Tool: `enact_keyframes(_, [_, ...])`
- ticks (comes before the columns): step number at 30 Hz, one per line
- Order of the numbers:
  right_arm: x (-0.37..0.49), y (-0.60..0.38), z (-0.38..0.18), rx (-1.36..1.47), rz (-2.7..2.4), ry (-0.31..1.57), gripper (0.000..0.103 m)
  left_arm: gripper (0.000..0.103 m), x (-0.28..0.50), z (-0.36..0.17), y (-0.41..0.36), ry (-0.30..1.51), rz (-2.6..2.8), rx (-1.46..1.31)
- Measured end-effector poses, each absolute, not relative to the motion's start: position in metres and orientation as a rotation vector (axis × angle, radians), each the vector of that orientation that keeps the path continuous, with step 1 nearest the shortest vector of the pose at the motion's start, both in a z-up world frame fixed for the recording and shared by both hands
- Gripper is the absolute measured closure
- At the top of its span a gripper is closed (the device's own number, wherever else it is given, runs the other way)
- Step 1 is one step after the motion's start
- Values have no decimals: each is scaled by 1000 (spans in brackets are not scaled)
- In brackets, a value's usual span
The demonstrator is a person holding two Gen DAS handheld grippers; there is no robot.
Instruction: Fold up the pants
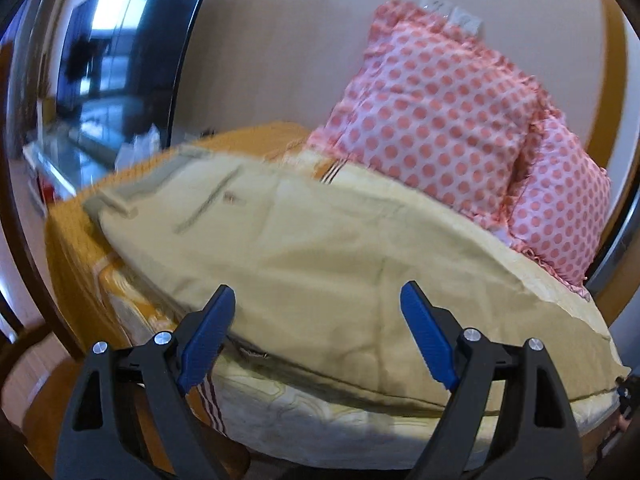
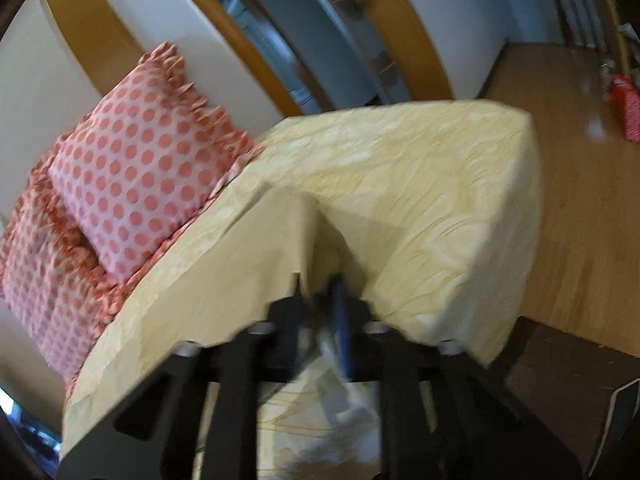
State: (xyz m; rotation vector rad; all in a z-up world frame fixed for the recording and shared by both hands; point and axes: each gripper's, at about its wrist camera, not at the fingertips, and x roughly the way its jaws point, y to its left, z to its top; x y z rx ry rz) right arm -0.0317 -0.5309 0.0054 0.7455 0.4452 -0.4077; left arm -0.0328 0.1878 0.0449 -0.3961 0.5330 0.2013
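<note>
The left gripper (image 1: 318,322) stood wide apart at the bottom centre of the left wrist view, its blue pads (image 1: 208,332) holding nothing. The pants (image 1: 312,252), pale khaki, lay spread across the middle of that frame over the bed (image 1: 76,240), with the waistband and a back pocket toward the left centre. An orange cover showed beneath them at the left edge. Two pink spotted pillows (image 1: 436,120) leaned against the wall in the upper right.

In the right wrist view the right gripper (image 2: 320,292) sat at the bottom centre, its jaws drawn close together on a fold of the pants (image 2: 256,252), which draped from lower left toward the centre. The picture was blurred there. The cream bedspread (image 2: 420,184) filled the centre right, pillows (image 2: 136,164) at left, and wooden floor (image 2: 576,208) at right.
</note>
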Motion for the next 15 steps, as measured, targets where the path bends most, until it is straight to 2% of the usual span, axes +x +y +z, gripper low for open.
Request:
enact_keyframes(4, [-15, -509, 36, 686, -337, 376, 96, 16, -33, 34, 187, 530, 199, -385])
enact_keyframes(9, [29, -392, 104, 556, 100, 303, 96, 12, -33, 35, 188, 520, 194, -402])
enact_keyframes(12, [52, -290, 107, 476, 416, 375, 96, 12, -39, 41, 194, 498, 187, -459])
enact_keyframes(15, [62, -188, 76, 333, 660, 532, 96, 12, -52, 51, 206, 462, 205, -521])
